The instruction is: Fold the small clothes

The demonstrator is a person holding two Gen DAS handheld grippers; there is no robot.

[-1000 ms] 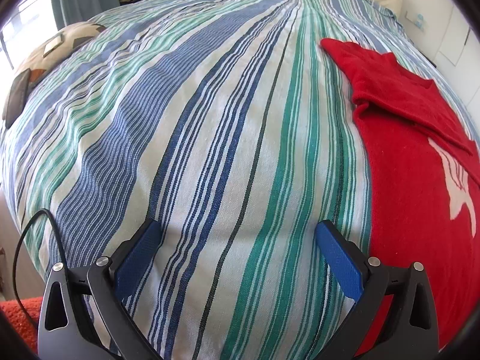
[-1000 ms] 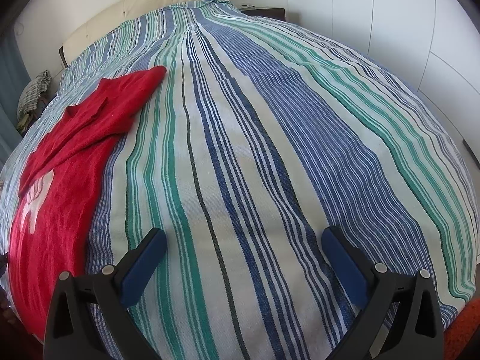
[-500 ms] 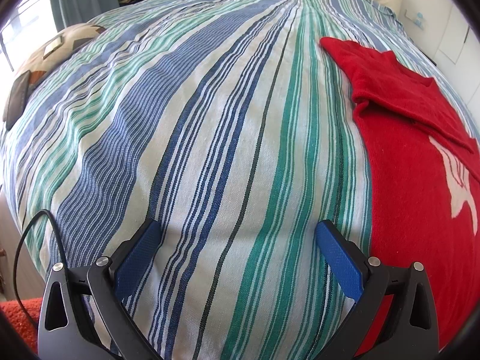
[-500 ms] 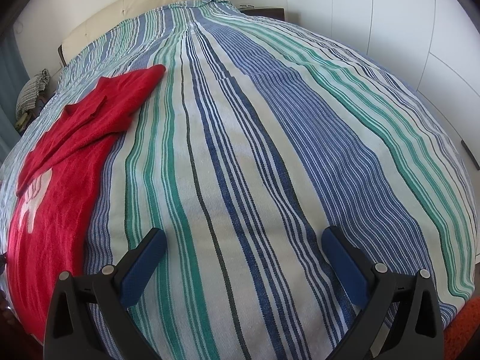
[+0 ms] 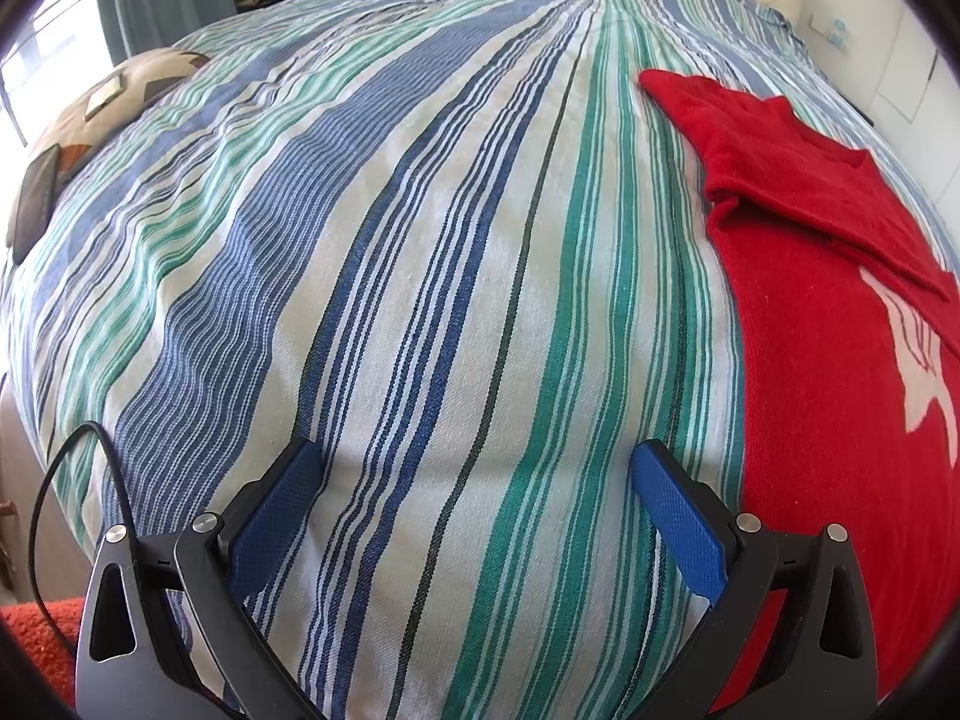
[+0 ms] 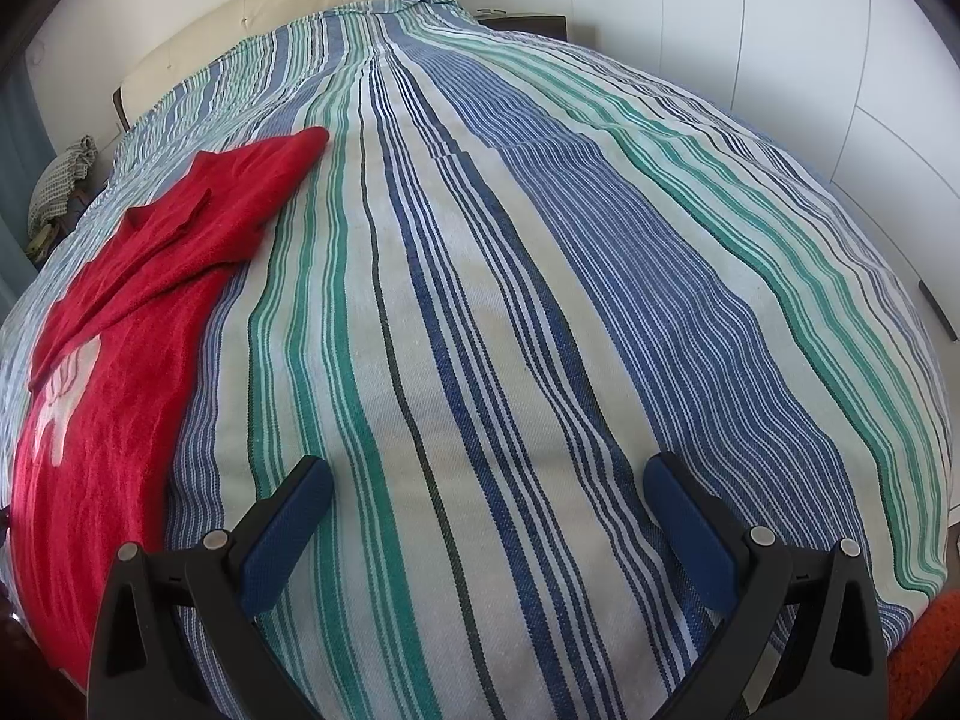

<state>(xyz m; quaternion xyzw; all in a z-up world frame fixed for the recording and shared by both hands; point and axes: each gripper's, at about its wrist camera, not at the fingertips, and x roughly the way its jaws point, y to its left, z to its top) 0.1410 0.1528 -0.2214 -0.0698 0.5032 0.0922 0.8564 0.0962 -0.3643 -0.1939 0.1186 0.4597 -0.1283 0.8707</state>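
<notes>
A red garment point(image 5: 810, 324) with a white print lies flat on the striped bedspread point(image 5: 420, 240), one sleeve folded across its upper part. It fills the right side of the left wrist view and the left side of the right wrist view, red garment point(image 6: 114, 372). My left gripper point(image 5: 474, 468) hovers open over bare bedspread, its right finger just left of the garment's edge. My right gripper point(image 6: 489, 480) is open too, above the striped bedspread point(image 6: 540, 300), well to the right of the garment. Nothing sits between either pair of fingers.
A patterned cushion point(image 5: 102, 114) and a dark flat device point(image 5: 33, 198) lie at the bed's left edge. The cream headboard point(image 6: 270, 18) and white cupboard doors point(image 6: 780, 60) bound the far and right sides. An orange rug point(image 5: 42, 636) shows below the bed's foot.
Both views have shifted only slightly. The garment lies as before and both grippers have stayed open.
</notes>
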